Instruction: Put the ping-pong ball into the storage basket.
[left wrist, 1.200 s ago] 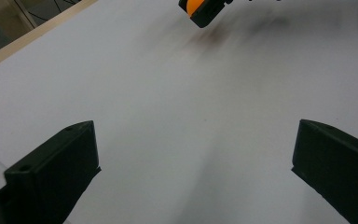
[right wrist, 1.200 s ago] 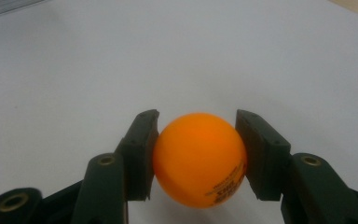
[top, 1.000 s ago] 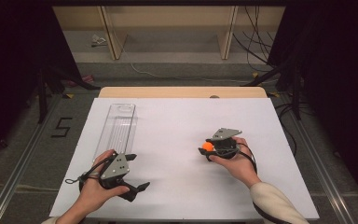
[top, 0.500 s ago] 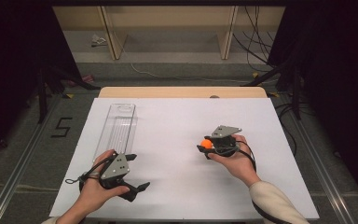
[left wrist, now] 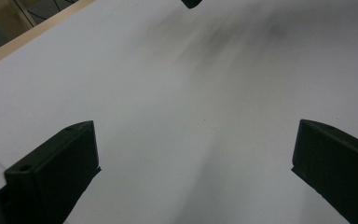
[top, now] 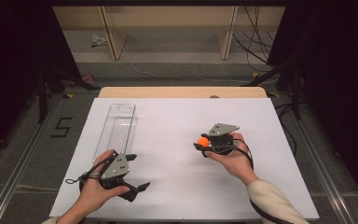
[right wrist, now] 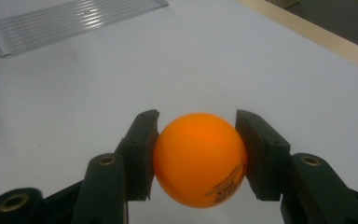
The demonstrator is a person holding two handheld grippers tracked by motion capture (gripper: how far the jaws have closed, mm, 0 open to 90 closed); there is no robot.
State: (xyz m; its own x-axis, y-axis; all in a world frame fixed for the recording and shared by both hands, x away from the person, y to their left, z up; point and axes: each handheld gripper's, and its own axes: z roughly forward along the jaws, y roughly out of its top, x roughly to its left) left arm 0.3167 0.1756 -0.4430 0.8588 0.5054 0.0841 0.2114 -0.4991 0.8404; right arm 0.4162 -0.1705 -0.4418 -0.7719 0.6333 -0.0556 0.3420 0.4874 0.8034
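White surface (top: 177, 140), matte and smooth, on a pale wooden top whose far edge peeks out. Dark room around, grey floor with a "5" (top: 61, 127) marked at left, wooden frame legs and loose cables beyond.

Compared with a second ago: almost nothing changed. Both hands in the same spots, ball in the same grip, tray unmoved.

Orange ball (right wrist: 199, 158), round, smooth, slightly glossy, small dark print low on its side. Clamped between the black pads of the right gripper (right wrist: 196, 156), one pad on each side, raised just above the surface right of centre in the high view (top: 204, 141). Right hand (top: 230, 156) wrapped around the gripper body, cable trailing down the sleeve, grey three-cornered plate on top.

Left gripper (top: 137, 172) low at the near left, jaws spread wide, nothing between them; in its own view, two blocky matte black jaws over bare white. Left hand (top: 93, 191) around it.

Clear tray (top: 117, 128), long, narrow, ribbed along its floor, lying at far left, well apart from the ball.
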